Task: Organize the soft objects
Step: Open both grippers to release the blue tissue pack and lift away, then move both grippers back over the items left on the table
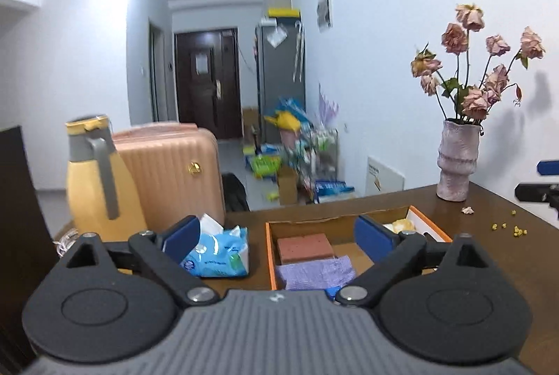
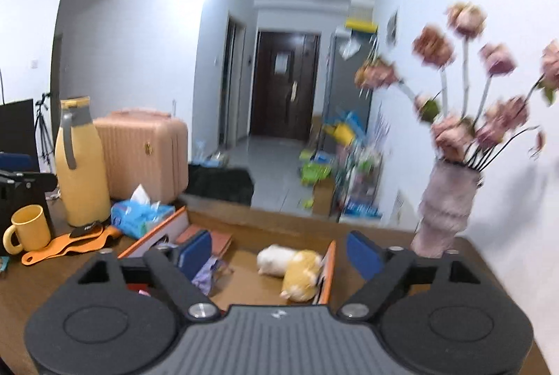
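Note:
An orange-rimmed cardboard box (image 1: 270,256) sits on the brown table. In the left wrist view it holds a red-brown sponge block (image 1: 304,246) and a purple cloth (image 1: 316,274). In the right wrist view the box (image 2: 328,270) holds a white plush (image 2: 276,259) and a yellow plush (image 2: 301,274) by its right wall, plus the purple cloth (image 2: 206,273). My left gripper (image 1: 277,237) is open and empty above the box. My right gripper (image 2: 279,252) is open and empty above the box.
A blue tissue pack (image 1: 216,252) lies left of the box, beside a yellow thermos (image 1: 101,179) and a pink suitcase (image 1: 174,172). A vase of dried roses (image 1: 456,162) stands at the back right. A yellow mug (image 2: 28,228) and orange spoons (image 2: 70,244) lie at left.

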A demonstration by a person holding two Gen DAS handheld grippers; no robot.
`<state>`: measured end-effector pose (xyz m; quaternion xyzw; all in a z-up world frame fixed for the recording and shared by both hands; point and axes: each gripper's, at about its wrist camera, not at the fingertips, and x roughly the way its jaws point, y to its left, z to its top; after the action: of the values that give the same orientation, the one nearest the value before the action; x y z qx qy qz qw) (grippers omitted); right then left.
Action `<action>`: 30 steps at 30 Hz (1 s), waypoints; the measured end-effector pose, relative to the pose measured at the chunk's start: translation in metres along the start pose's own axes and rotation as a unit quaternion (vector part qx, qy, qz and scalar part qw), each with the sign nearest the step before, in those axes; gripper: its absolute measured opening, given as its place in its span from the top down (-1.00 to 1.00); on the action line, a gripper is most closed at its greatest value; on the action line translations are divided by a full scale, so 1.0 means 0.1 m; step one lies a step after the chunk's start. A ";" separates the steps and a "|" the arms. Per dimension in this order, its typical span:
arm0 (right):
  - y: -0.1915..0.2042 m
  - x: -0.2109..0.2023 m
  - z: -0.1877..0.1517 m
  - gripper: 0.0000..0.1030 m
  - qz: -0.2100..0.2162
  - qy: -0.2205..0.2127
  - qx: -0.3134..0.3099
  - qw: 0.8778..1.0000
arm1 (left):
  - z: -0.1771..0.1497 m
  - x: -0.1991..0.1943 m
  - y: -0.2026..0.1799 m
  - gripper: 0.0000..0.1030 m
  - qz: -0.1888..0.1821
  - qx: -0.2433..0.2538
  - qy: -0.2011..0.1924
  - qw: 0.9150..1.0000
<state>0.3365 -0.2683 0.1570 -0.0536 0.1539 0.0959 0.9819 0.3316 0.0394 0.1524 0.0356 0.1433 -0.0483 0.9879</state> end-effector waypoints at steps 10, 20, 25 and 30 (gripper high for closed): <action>0.21 -0.49 -0.18 -0.70 0.006 -0.034 0.025 0.999 | -0.22 -0.52 -0.04 -1.00 0.000 -0.021 -0.010 1.000; 0.60 -1.42 -1.17 -0.73 0.038 -0.055 0.060 0.996 | -1.23 -1.45 -0.27 -1.00 -0.002 -0.030 -0.033 0.999; 0.82 -1.74 -1.72 -0.73 0.034 -0.030 0.062 0.997 | -1.66 -1.77 -0.33 -1.00 -0.006 -0.038 -0.019 0.999; 0.90 -1.77 -2.09 -0.73 0.050 0.009 0.086 0.995 | -1.85 -1.76 -0.37 -1.00 -0.014 -0.032 0.016 0.999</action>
<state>0.0919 -0.2391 0.0077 0.0380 0.1726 0.1311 0.9755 0.1076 0.0332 0.0235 0.0027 0.1609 -0.0567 0.9853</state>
